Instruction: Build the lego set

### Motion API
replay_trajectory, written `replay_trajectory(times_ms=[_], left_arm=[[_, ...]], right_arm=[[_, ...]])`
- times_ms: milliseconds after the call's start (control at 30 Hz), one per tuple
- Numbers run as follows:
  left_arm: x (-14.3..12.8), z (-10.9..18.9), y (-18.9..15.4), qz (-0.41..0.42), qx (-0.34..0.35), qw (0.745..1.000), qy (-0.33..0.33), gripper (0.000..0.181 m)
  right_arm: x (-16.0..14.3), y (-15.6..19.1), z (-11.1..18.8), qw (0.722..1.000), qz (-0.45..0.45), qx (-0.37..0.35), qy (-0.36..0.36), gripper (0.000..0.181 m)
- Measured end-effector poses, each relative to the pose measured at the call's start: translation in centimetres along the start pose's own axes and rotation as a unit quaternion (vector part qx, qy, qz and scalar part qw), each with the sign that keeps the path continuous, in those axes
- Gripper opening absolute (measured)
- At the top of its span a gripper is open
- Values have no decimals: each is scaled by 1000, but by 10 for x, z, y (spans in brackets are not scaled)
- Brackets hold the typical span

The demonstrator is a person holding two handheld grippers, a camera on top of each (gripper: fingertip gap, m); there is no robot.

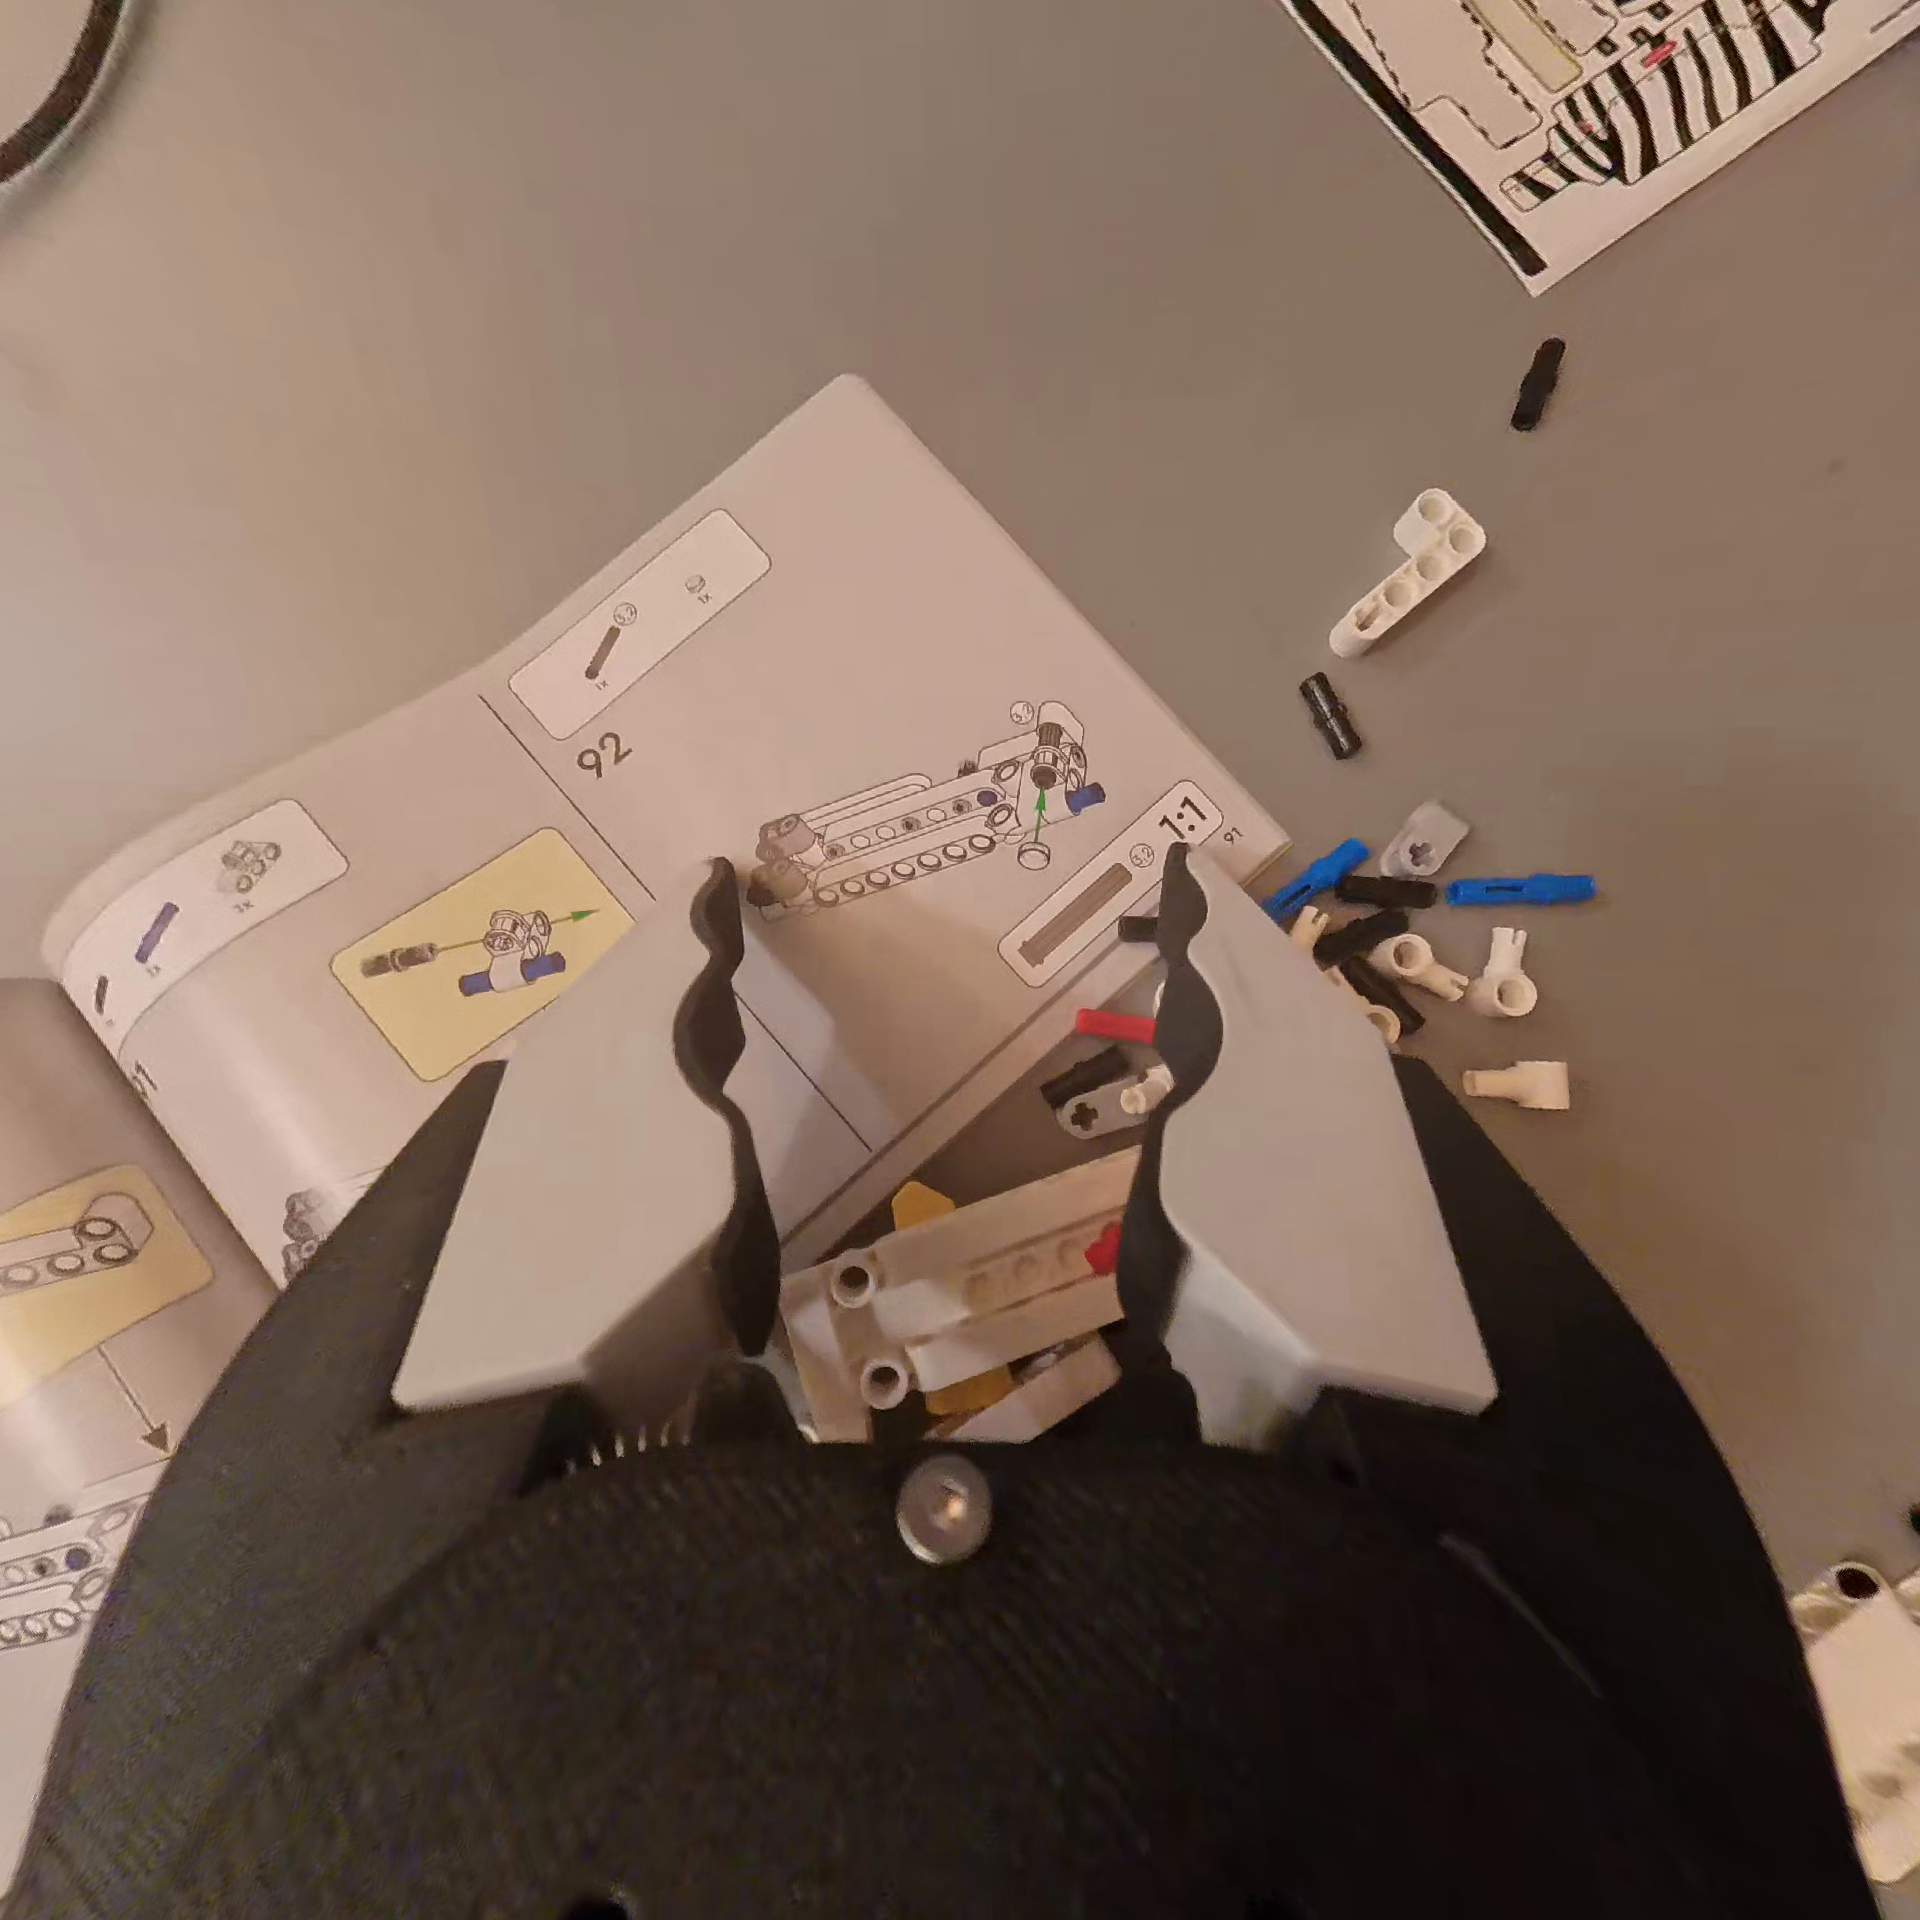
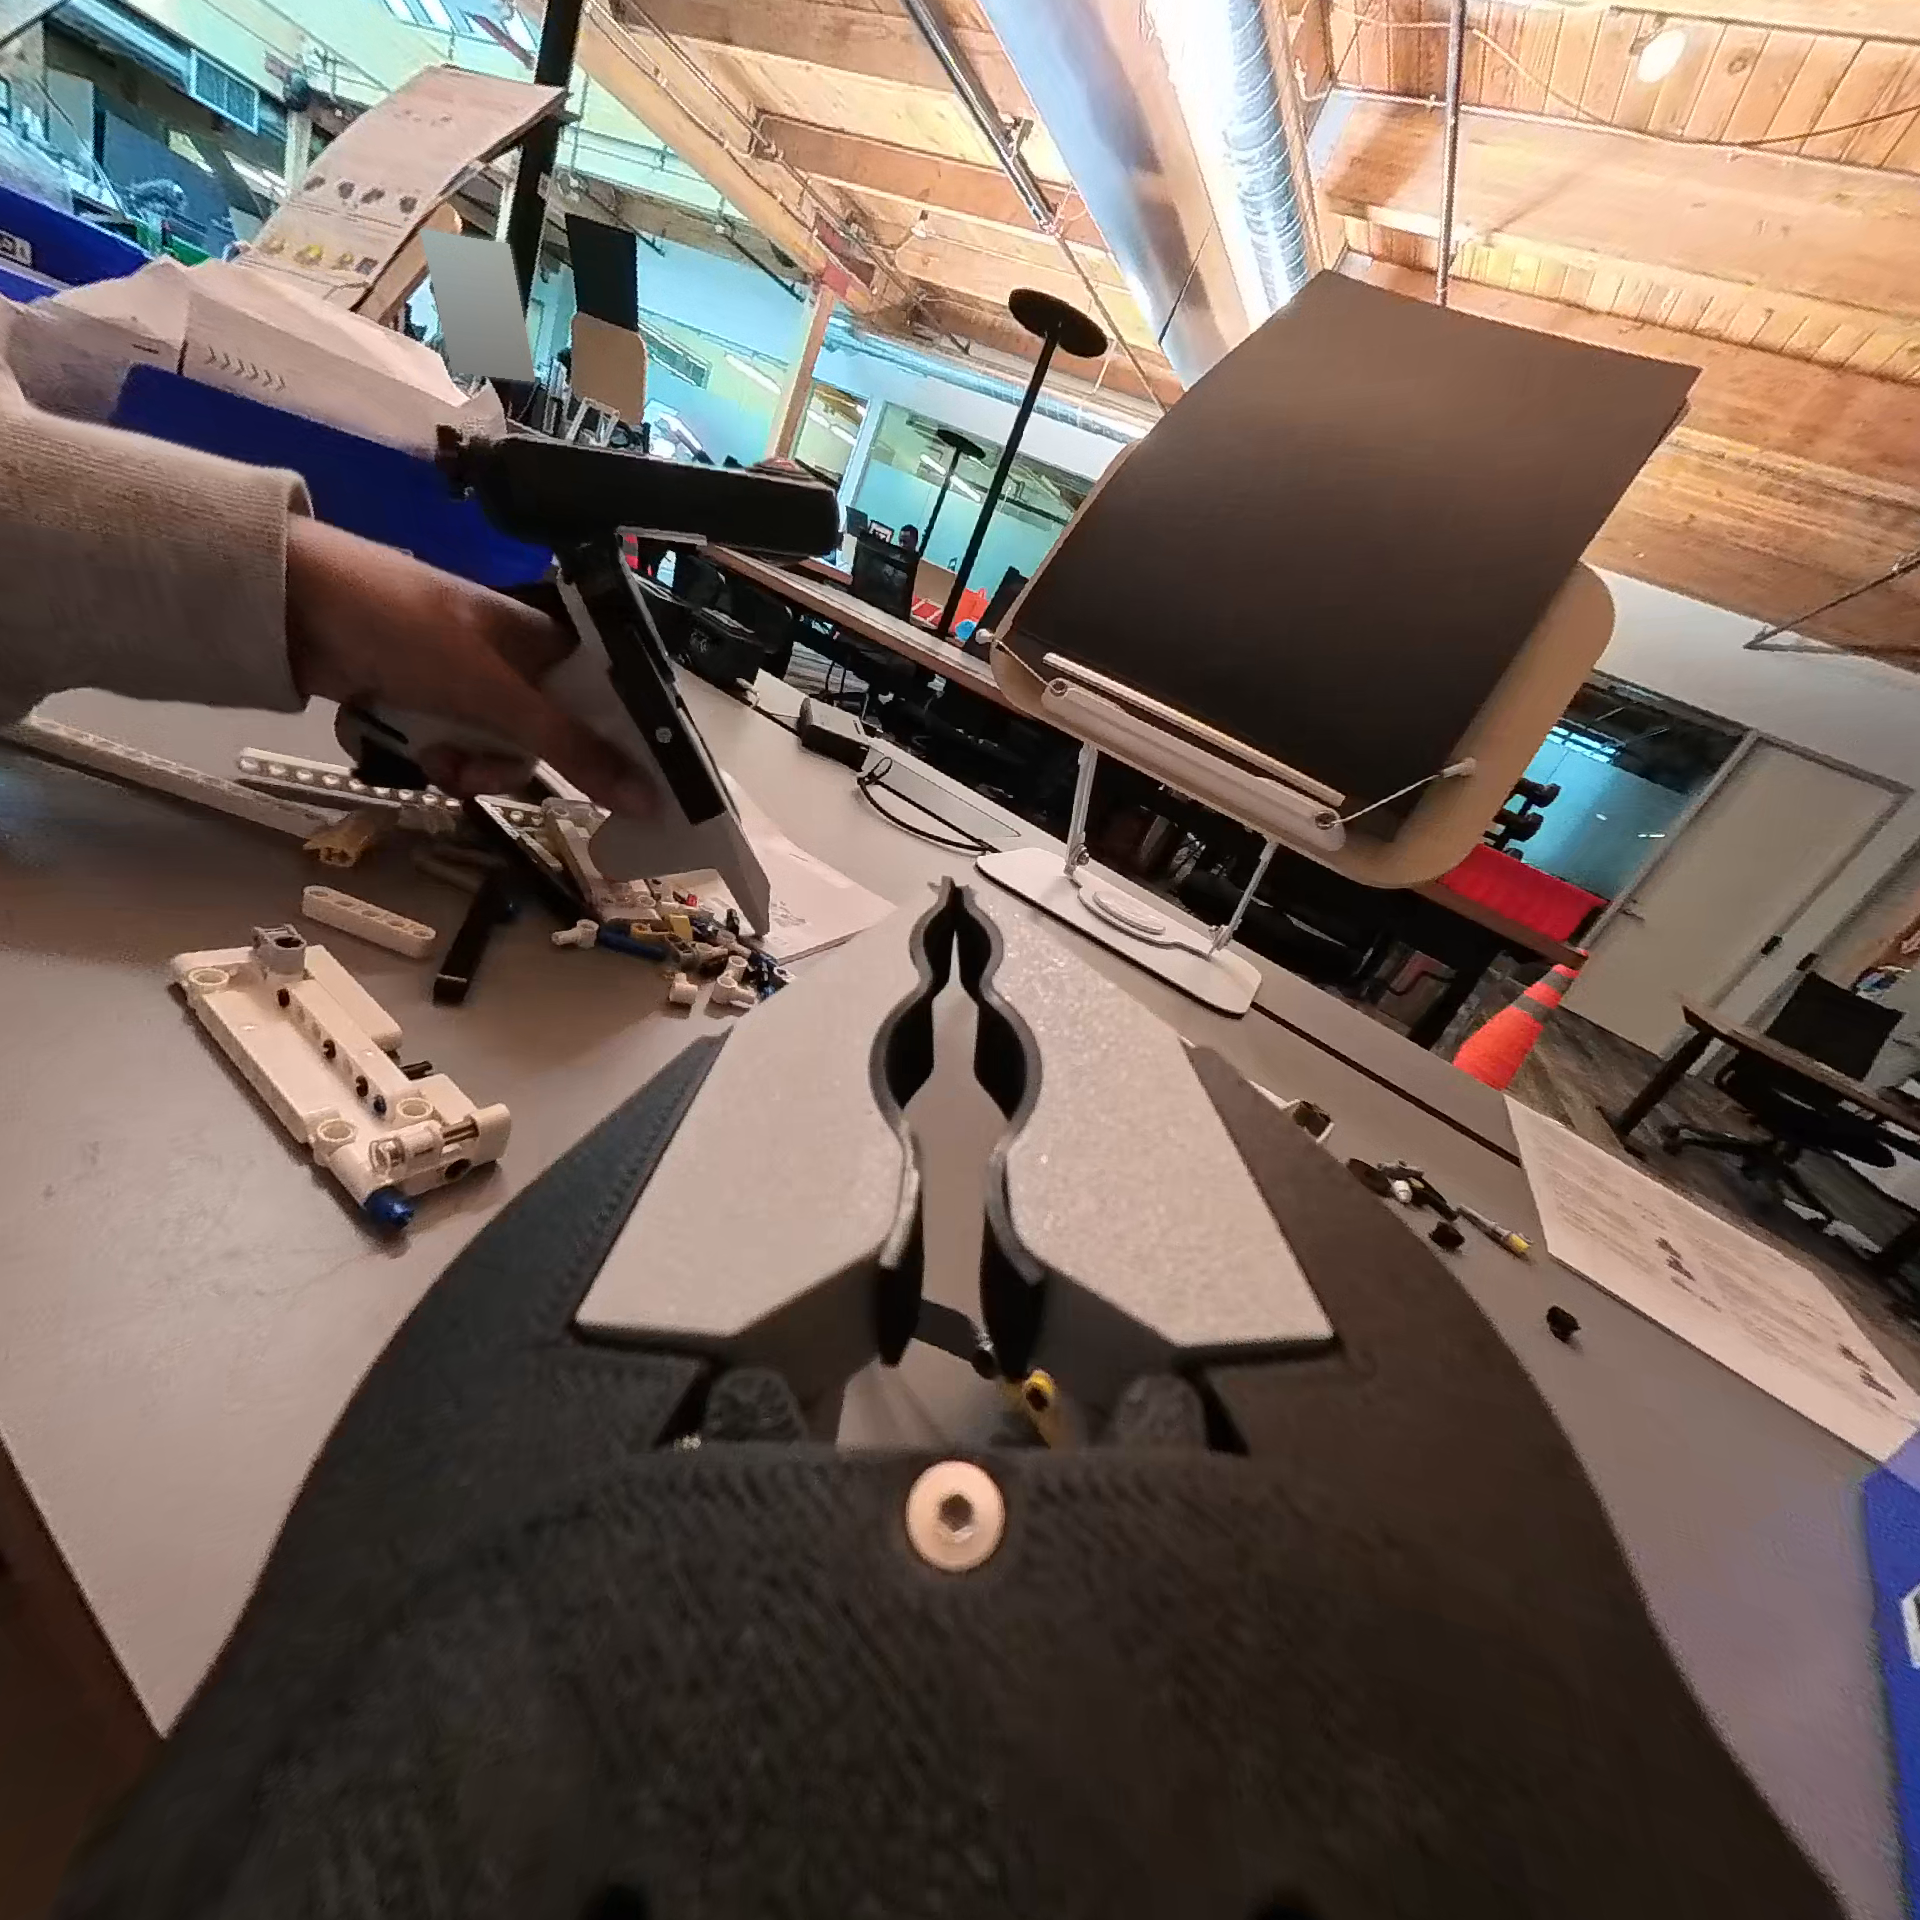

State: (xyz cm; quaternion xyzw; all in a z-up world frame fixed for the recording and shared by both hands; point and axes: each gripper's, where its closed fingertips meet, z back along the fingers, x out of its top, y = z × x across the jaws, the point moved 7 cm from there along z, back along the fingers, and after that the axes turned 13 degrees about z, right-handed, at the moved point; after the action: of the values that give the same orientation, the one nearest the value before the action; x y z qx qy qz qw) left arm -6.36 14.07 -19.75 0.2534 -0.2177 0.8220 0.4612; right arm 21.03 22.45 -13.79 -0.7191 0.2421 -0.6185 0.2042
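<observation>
Left wrist view: left gripper [image 1: 945, 883] spread wide, empty, hanging over white beam sub-assembly [image 1: 987, 1309] beside open paper instruction booklet [image 1: 831, 644]. Loose black, blue, white pins [image 1: 1392, 935] unplaced. Right gripper [image 2: 951, 914] nearly closed, possibly empty. Second white sub-assembly [image 2: 332, 1060] on grey table [image 2: 156, 1299]. Build partial.

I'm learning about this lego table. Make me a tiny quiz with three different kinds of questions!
1. True or false: the left hand-held gripper is open above the open paper instruction booklet.
2. What colour is the L-shaped plastic beam with holes? A red, B white, C green.
3. Fill in: the right hand-held gripper has its tips ____.

Key: 1 true; 2 B; 3 shut
</observation>
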Motion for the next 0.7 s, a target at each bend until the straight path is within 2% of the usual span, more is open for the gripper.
replay_trajectory(times_ms=[33,167,433,567,700], left_arm=[[0,0,0,0,1,1000,5,83],[5,0,-1,-3,2,999,33,72],[4,2,4,-10,16,1000,13,9],[5,3,7,-3,13,1000,5,2],[11,21,14,39,-16,998,-53,1]], right_arm=[[0,1,0,1000,3,1,1,0],[0,5,-2,1000,19,7,8,0],[0,7,-3,999,29,11,12,0],[0,8,-3,999,31,11,11,0],[0,8,-3,999,32,12,12,0]])
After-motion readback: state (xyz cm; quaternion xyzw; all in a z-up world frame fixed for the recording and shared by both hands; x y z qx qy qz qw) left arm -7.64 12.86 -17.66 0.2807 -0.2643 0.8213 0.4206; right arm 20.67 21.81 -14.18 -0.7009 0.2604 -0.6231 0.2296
